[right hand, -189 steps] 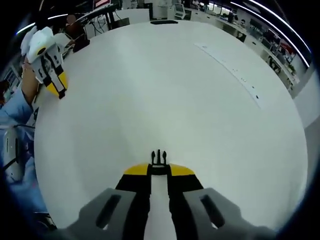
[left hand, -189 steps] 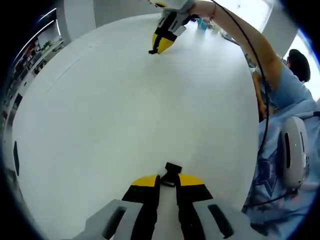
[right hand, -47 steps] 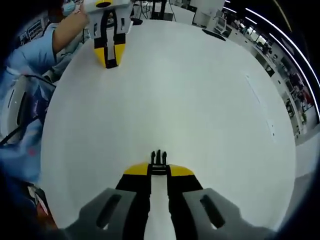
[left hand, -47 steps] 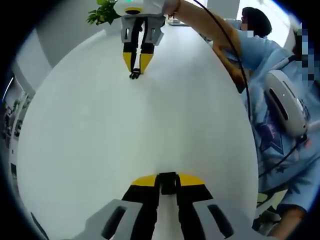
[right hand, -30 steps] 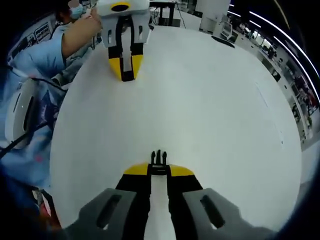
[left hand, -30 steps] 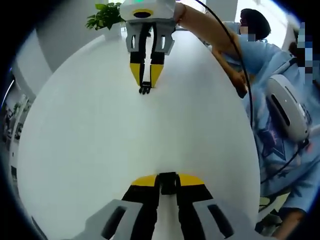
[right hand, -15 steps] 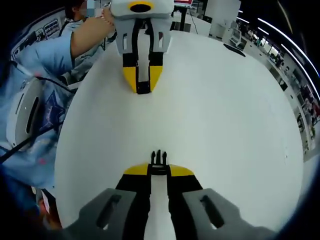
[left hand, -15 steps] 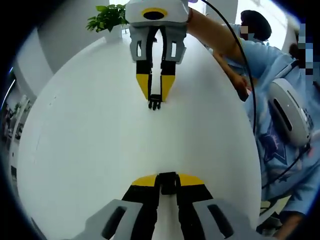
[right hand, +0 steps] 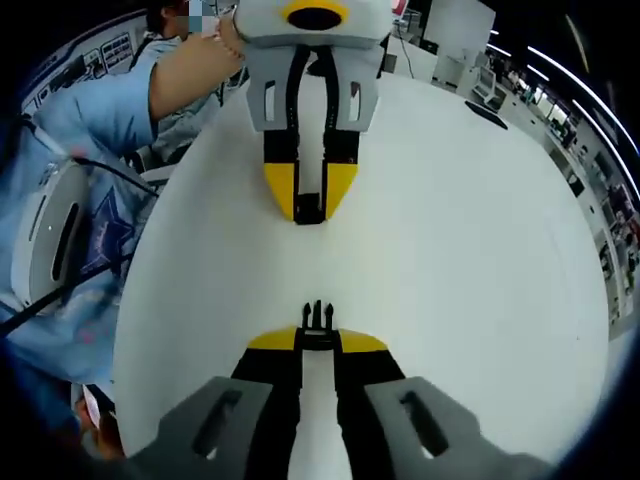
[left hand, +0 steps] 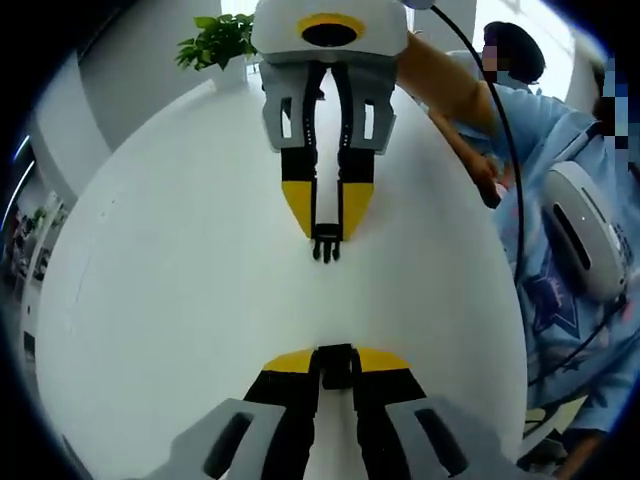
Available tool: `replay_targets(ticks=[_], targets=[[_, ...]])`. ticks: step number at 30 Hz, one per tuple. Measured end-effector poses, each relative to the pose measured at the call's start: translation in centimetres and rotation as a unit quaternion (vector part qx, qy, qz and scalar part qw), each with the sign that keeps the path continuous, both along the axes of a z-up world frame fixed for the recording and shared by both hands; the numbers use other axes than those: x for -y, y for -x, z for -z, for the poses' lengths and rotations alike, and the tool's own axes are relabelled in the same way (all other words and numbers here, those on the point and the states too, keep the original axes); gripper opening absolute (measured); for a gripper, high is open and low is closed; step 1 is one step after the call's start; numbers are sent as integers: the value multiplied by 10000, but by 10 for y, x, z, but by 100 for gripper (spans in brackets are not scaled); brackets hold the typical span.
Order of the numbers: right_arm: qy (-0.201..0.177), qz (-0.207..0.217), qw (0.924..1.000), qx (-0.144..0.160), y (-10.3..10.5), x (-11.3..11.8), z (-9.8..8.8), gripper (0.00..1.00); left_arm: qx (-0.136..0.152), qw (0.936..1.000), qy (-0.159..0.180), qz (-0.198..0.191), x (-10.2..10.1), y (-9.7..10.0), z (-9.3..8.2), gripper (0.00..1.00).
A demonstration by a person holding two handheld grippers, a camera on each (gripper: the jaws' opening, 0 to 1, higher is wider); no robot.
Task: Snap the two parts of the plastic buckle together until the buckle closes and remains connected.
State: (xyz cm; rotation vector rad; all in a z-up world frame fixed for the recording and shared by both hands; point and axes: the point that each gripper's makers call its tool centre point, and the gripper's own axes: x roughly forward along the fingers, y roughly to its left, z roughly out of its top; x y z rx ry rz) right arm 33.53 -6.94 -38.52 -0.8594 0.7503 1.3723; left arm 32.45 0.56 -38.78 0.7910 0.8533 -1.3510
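Buckle: we see socket (left hand: 336,366) and prongs (right hand: 317,318) facing, apart.
Left gripper (left hand: 336,372): pinches socket.
Right gripper (right hand: 318,340): pinches prongs.

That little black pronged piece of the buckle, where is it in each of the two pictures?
Left gripper view: the pronged buckle piece sits just above the middle, held at the tip of the right gripper coming down from the top.
Right gripper view: the same piece is low and central, between that gripper's own fingers.
Shared landmark: the white table under both.
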Motion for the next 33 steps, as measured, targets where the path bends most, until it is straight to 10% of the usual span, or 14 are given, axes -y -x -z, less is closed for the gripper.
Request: replay_targets(ticks=[33], targets=[[-325, -32, 9994, 96, 14, -46, 1, 11, 101, 9996, 260, -22, 8, 0, -2, 12]])
